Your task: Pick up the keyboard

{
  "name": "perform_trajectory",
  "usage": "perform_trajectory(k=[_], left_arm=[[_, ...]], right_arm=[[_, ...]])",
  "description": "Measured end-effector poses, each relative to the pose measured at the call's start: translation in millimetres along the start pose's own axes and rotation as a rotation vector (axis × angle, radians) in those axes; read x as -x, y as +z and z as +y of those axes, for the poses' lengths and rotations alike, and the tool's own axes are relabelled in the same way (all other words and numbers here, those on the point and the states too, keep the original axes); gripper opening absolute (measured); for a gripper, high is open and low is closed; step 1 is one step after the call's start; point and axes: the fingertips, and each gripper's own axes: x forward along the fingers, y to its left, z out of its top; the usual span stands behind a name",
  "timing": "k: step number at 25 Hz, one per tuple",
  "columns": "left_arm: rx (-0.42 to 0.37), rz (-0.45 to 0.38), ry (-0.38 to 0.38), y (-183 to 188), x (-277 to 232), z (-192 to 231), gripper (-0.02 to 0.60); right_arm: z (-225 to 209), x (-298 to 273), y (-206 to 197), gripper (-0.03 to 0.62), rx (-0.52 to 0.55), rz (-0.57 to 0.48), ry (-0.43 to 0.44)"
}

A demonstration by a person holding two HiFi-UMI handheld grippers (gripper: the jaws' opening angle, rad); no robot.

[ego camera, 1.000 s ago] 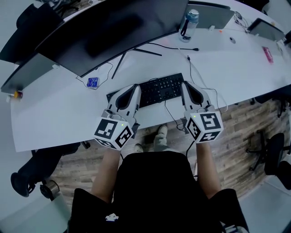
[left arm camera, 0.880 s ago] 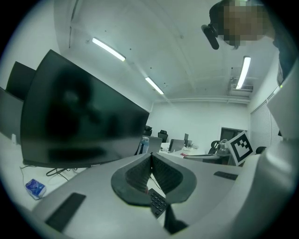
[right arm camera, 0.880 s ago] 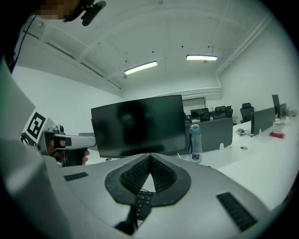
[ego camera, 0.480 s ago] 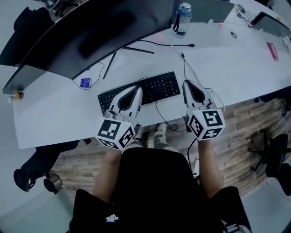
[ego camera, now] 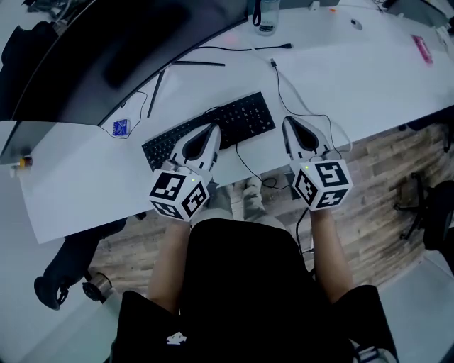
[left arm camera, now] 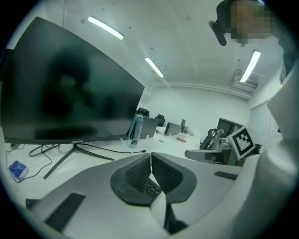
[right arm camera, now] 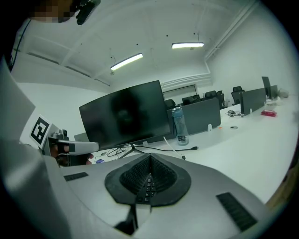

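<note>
A black keyboard (ego camera: 245, 117) lies slanted on the white desk (ego camera: 369, 85), near its front edge. My left gripper (ego camera: 211, 132) is shut and empty, its tips over the keyboard's left-middle keys. My right gripper (ego camera: 289, 123) is also shut and empty, just past the keyboard's right end. In the left gripper view the closed left gripper (left arm camera: 151, 157) has a few keyboard keys (left arm camera: 150, 187) showing below its pads. The right gripper view shows the same: the closed right gripper (right arm camera: 150, 157) with keyboard keys (right arm camera: 147, 186) under it. Whether either gripper touches the keyboard I cannot tell.
A large dark monitor (ego camera: 106, 49) on a thin stand rises behind the keyboard. A water bottle (ego camera: 267, 15) stands at the back, cables (ego camera: 284, 85) cross the desk, and a small blue item (ego camera: 122, 127) lies at the left. A pink item (ego camera: 421, 49) sits far right. Wood floor lies below the desk edge.
Both grippers have come lower and closer to the keyboard, the left one now over its keys. Both stayed shut. The keyboard has not visibly shifted on the desk.
</note>
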Motion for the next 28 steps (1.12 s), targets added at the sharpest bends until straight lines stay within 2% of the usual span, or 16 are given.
perform_trajectory(k=[9, 13, 20, 25, 28], left_arm=[[-0.042, 0.149, -0.066, -31.2, -21.2, 30.9, 0.011], [-0.101, 0.209, -0.067, -40.4, -32.0, 53.1, 0.011], [-0.165, 0.317, -0.125, -60.1, -54.1, 75.9, 0.017], [-0.247, 0.431, -0.176, -82.1, -70.0, 91.2, 0.127], [-0.331, 0.488, -0.188, -92.6, -81.5, 101.3, 0.187]], right_arm=[[-5.7, -7.3, -17.0, 0.005, -0.041, 0.033, -0.09], [-5.6, -12.0, -25.9, 0.005, -0.067, 0.048, -0.129], [0.5, -23.8, -45.6, 0.005, -0.102, 0.075, -0.167], [11.2, -33.3, -63.6, 0.005, -0.119, 0.103, -0.176], [15.5, -32.9, -73.6, 0.005, -0.128, 0.119, -0.182]])
